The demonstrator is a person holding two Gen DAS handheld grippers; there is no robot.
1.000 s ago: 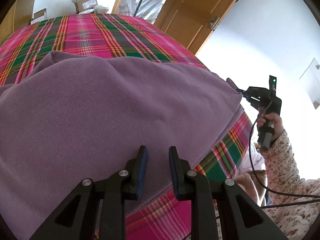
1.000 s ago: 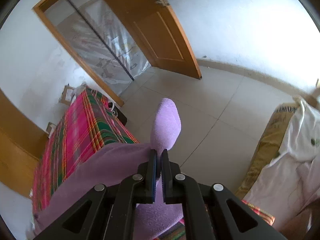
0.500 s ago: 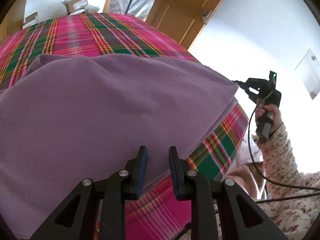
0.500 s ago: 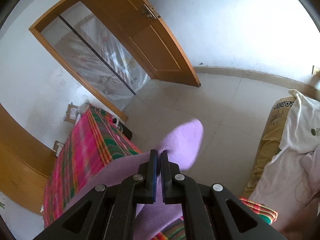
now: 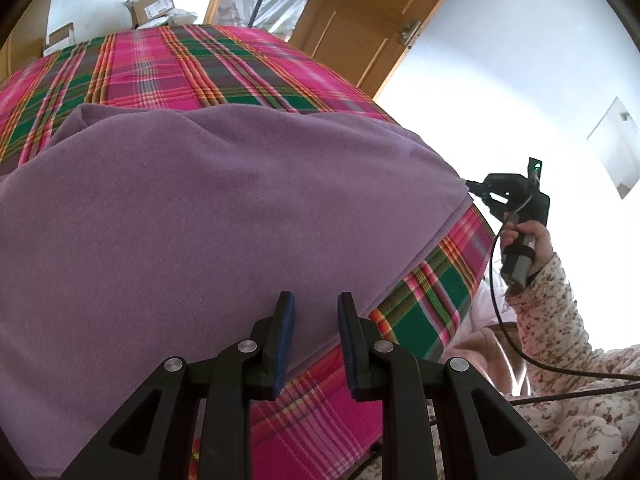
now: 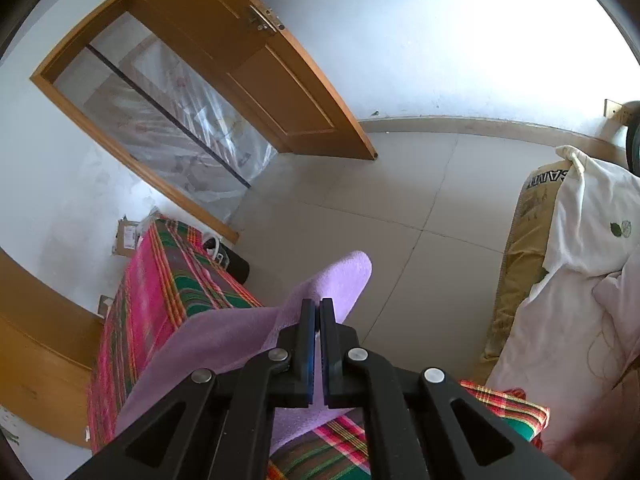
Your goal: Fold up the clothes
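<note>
A purple fleece garment lies spread over a table with a pink and green plaid cloth. My left gripper hovers open above the garment's near edge, nothing between its fingers. In the same view my right gripper, held in a hand with a floral sleeve, pinches the garment's far right corner off the table's edge. In the right wrist view my right gripper is shut on the purple garment, whose corner sticks up past the fingertips.
A wooden door and a plastic-covered doorway stand beyond the table. Cardboard boxes sit at the table's far end. White bedding on a tan sack lies on the tiled floor to the right.
The right gripper has pulled the garment's corner outward and flatter; the flap past its fingertips has tipped to the right. The left gripper has stayed open over the near edge.
</note>
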